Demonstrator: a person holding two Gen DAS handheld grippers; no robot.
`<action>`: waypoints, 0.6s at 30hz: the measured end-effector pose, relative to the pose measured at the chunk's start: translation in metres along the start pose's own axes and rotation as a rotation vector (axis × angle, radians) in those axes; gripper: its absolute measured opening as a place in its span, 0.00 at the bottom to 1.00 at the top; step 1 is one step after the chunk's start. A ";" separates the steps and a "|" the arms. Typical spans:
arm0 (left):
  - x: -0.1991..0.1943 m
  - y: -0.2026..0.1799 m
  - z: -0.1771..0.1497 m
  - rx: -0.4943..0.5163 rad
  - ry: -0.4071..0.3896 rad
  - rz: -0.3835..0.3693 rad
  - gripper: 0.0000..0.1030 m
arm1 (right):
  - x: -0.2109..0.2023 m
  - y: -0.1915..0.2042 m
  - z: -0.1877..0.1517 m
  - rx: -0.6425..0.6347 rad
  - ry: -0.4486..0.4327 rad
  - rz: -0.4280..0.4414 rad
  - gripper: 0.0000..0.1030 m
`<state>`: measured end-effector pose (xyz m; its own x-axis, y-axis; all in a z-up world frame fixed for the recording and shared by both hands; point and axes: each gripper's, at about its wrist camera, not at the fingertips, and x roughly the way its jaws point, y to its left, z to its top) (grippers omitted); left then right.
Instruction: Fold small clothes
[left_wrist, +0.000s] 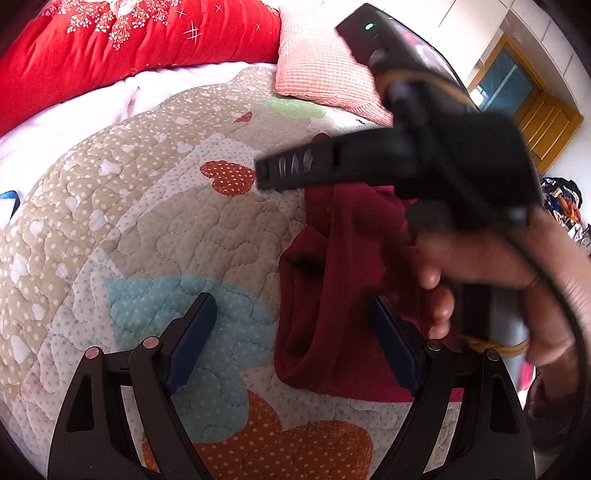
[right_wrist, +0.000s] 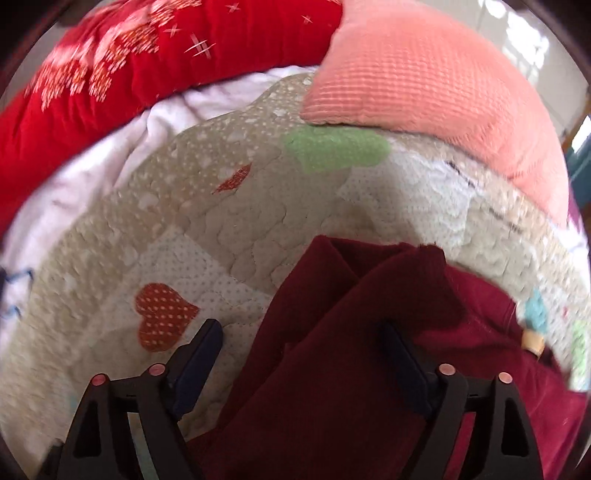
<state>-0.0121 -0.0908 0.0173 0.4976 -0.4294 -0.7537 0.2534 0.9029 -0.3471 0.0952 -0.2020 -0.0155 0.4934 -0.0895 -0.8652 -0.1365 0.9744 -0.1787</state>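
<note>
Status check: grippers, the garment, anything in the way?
Left gripper open, empty. Right gripper open over the maroon garment, not clamped. Garment bunched on the quilt. Pink pillow beyond, clear of the garment.

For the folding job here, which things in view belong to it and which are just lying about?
Part of the job:
- dark red garment, partly folded on the quilt
- left gripper, open
- right gripper, open above the garment

Just lying about:
- patchwork quilt
- red blanket
- pink pillow
- white sheet
</note>
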 end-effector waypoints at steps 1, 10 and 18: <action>0.000 0.000 0.000 0.001 -0.001 0.001 0.83 | -0.003 -0.002 -0.003 -0.006 -0.020 -0.014 0.53; -0.002 -0.002 0.005 -0.018 -0.029 -0.053 0.86 | -0.083 -0.070 -0.039 0.237 -0.239 0.266 0.17; -0.038 -0.077 -0.013 0.237 -0.069 -0.303 0.44 | -0.152 -0.133 -0.100 0.378 -0.362 0.302 0.15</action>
<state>-0.0610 -0.1439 0.0654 0.4232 -0.6836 -0.5946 0.5779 0.7092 -0.4039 -0.0476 -0.3383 0.0927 0.7507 0.2140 -0.6250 -0.0347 0.9575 0.2862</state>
